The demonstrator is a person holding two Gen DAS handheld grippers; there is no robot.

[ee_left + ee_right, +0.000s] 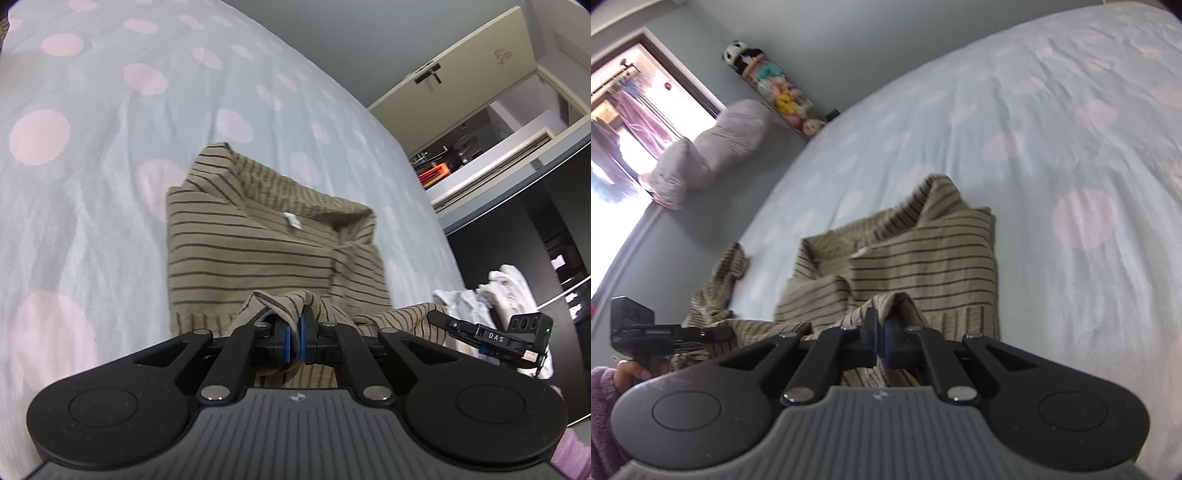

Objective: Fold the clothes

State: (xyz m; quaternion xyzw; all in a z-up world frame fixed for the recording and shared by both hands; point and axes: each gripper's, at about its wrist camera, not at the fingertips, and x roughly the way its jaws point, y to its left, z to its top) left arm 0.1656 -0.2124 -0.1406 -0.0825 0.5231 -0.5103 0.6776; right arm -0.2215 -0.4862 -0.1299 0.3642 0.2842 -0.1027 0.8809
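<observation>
On the bed: the bed [92, 184] carries a striped sweater [240, 243], well away from its edges.
Direction: long axis runs away from both cameras, collar at the far end.
Look: tan, thin dark stripes, partly folded.
Jaws: left gripper [295, 328] and right gripper [881, 332] each clenched on its near hem.

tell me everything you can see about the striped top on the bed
The striped top is a tan knit with thin dark horizontal stripes, a ribbed hem and a small white label at the neckline. It lies partly folded on the pale blue bedcover with pink dots, collar end away from the cameras. One sleeve trails loose toward the bed's edge in the right wrist view. The left tool and right tool are each shut on a bunched fold of its near edge, lifting it off the bed.
</observation>
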